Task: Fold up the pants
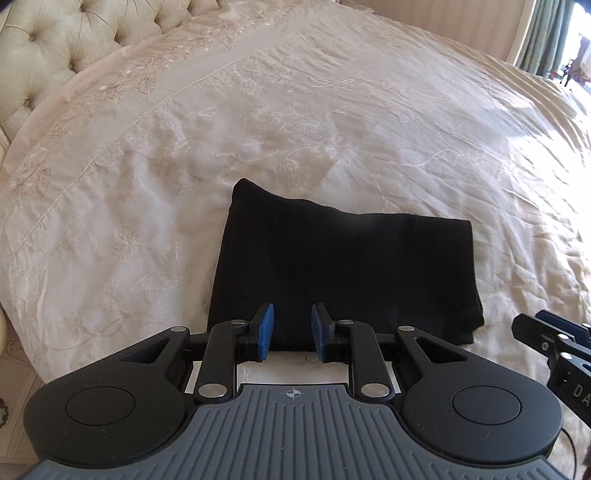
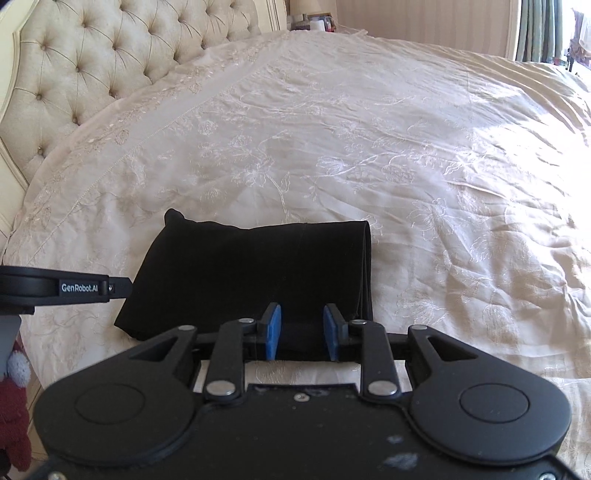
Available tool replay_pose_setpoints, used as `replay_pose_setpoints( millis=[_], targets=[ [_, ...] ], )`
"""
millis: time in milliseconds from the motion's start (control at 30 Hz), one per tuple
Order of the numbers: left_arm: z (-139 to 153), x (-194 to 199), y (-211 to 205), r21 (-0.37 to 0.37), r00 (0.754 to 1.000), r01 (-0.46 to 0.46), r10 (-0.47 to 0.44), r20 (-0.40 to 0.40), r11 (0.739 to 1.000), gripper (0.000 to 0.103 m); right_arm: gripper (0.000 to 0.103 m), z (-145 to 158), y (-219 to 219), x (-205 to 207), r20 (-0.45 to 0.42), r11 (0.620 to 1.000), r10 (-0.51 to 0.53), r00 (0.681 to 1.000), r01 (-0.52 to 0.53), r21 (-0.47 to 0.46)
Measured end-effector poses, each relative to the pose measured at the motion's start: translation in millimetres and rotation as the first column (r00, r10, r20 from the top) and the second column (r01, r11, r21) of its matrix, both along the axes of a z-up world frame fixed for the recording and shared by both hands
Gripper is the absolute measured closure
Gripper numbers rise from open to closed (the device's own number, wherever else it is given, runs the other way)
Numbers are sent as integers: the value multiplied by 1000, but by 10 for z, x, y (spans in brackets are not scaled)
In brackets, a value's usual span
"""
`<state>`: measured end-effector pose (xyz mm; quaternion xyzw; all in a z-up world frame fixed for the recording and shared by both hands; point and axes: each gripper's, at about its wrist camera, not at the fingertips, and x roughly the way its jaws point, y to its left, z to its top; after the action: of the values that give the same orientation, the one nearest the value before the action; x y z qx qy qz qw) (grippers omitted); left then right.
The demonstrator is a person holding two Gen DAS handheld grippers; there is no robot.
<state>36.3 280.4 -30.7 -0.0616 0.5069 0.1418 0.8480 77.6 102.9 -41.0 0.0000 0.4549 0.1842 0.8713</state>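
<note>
The black pants (image 1: 343,266) lie folded into a compact rectangle on the cream bedspread (image 1: 295,122), near the bed's front edge. They also show in the right wrist view (image 2: 251,273), with the stacked fold layers along their right side. My left gripper (image 1: 292,314) is open and empty, its blue pads just above the pants' near edge. My right gripper (image 2: 302,319) is open and empty over the near right part of the pants. Each gripper's body shows at the edge of the other's view.
A tufted cream headboard (image 2: 110,55) runs along the left. Curtains and a bright window (image 1: 554,37) are at the far right. A bedside table with small items (image 2: 314,22) stands beyond the bed. A red plush toy (image 2: 14,406) hangs at lower left.
</note>
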Motion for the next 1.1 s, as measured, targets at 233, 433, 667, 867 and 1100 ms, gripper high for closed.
replay_pose_setpoints(
  millis=[233,433,667,867,1100],
  targets=[
    [212,-279,-246,56,999,-26,24,28,998,79,75,290,-178,-280,53,999,10,999,-12,35],
    [332,-466,-391,69,998,-34,30,62,997,78,75,434,-278,-496,95,998,26,995,-31,56],
    [411,-592,-480,65,996,-38,32,87,997,78,75,533,-405,-692,125,997,23,992,-32,69],
    [462,-690,-572,74,994,-43,36,101,996,78,75,580,-475,-805,145,997,23,989,-34,76],
    [500,-757,-685,85,994,-45,36,104,995,78,75,638,-574,-922,165,996,23,986,-37,83]
  ],
)
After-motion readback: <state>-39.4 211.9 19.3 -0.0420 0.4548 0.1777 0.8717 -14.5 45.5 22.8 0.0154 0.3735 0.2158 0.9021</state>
